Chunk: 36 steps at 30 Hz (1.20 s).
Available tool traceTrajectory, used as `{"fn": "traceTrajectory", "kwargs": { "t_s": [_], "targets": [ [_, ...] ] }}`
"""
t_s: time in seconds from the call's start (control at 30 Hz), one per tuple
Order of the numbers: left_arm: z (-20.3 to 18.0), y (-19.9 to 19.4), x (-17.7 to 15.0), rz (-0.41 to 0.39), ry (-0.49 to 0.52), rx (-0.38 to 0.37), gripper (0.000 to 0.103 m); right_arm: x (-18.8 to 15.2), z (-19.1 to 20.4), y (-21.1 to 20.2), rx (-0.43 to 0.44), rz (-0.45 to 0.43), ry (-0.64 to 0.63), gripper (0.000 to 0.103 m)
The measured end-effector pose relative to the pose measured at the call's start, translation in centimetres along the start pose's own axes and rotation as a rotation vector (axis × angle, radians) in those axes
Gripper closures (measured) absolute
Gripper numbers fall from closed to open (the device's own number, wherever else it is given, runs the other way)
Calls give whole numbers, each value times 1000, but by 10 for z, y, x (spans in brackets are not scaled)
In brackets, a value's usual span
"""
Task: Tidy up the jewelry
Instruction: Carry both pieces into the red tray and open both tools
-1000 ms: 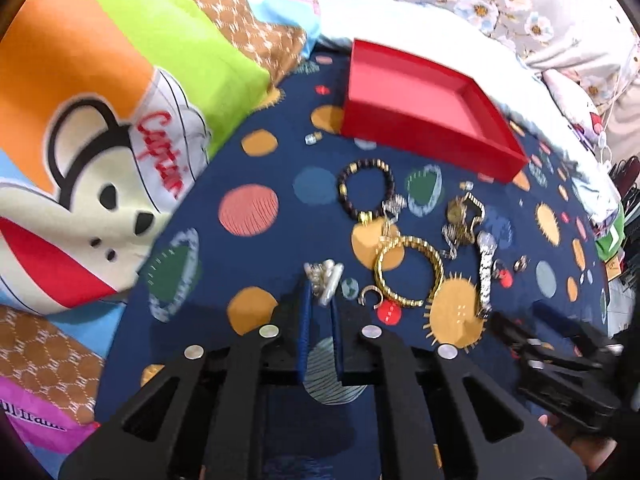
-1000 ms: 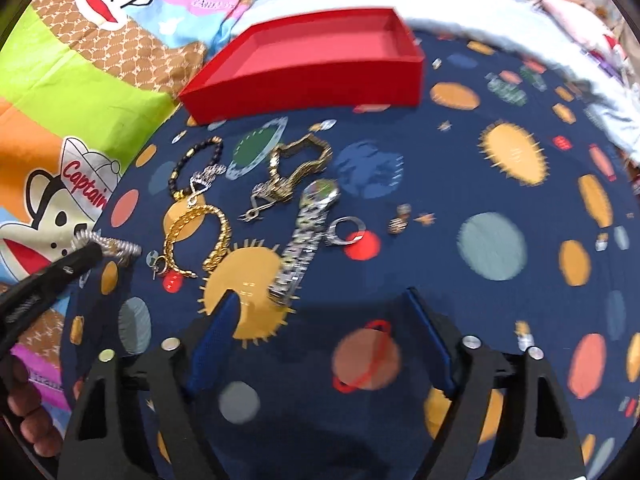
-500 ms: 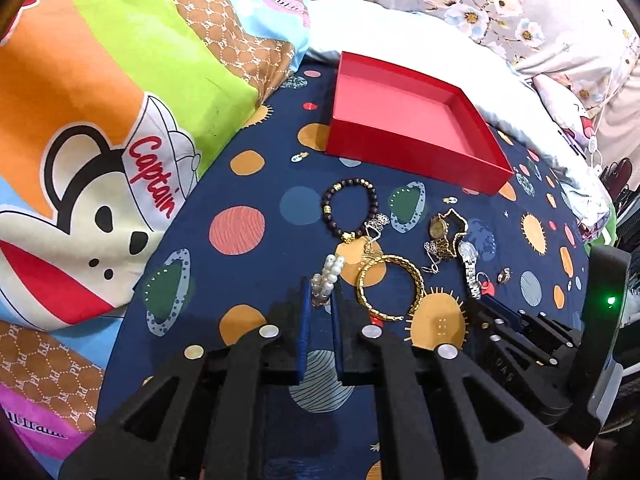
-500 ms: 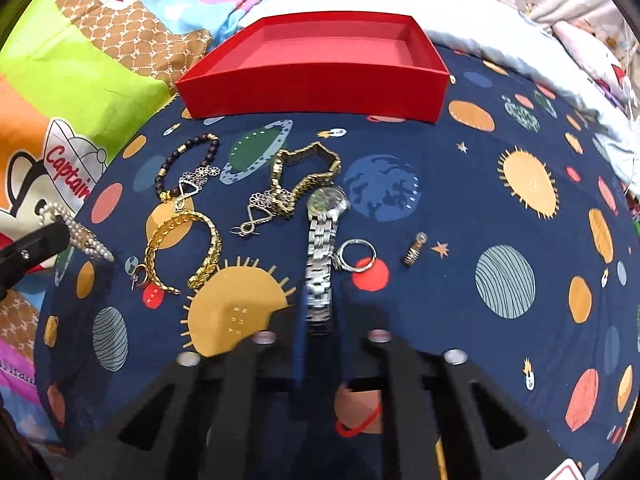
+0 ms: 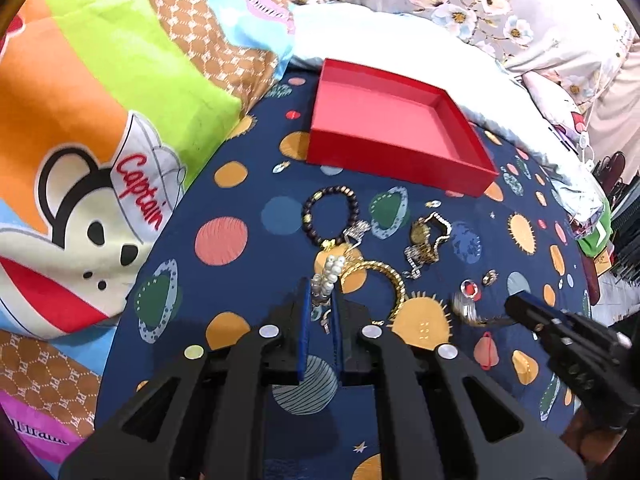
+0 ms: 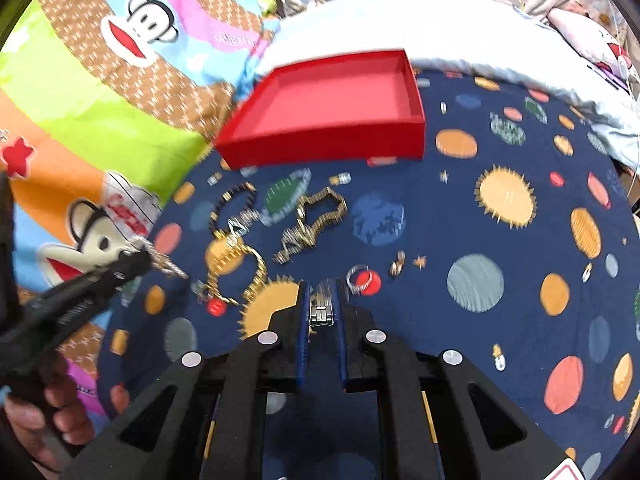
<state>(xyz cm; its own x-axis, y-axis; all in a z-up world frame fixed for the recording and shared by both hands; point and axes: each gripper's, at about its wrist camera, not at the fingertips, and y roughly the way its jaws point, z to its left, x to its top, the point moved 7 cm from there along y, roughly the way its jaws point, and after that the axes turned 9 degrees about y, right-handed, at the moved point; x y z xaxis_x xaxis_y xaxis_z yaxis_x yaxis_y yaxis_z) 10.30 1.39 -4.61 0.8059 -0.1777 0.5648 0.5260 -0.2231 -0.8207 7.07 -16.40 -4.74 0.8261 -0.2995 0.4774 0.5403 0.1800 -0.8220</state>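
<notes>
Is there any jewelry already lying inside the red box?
No, the red box shows only its bare floor, while the bracelets lie on the cloth in front.

Each handheld tool is a black plastic frame: the left tool [image 5: 320, 312] and the right tool [image 6: 322, 308] both carry two blue-padded fingers [image 6: 304, 320]. Four round silver screw heads [image 6: 267, 337] stud each frame, with triangular cut-outs in the outer struts.

Both grippers, left gripper [image 5: 320, 300] and right gripper [image 6: 322, 300], apparently pinched nearly closed.
</notes>
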Motion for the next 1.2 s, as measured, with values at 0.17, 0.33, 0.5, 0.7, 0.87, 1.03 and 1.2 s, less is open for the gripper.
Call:
{"fn": "traceTrajectory", "kwargs": {
  "t_s": [0.17,0.33,0.5,0.7,0.87,1.03,1.2],
  "targets": [
    [-11,-4,15,-25,30,-11,94,19,8,-22,32,-43,-10,93],
    [-20,-2,42,-51,54,-20,94,51,13,-34,42,-102,-38,93],
    [-26,6,89,-83,82,-40,94,108,15,-34,39,-172,-73,93],
    [-30,34,168,-127,108,-59,94,189,15,1,34,-191,-90,93],
    [-35,75,236,-160,170,-15,94,255,15,44,30,-186,-97,93],
    [-39,123,284,-155,181,20,94,309,7,92,51,-166,-51,93],
    [-36,165,305,-141,170,32,94,327,1,135,43,-158,-50,93]
  ]
}}
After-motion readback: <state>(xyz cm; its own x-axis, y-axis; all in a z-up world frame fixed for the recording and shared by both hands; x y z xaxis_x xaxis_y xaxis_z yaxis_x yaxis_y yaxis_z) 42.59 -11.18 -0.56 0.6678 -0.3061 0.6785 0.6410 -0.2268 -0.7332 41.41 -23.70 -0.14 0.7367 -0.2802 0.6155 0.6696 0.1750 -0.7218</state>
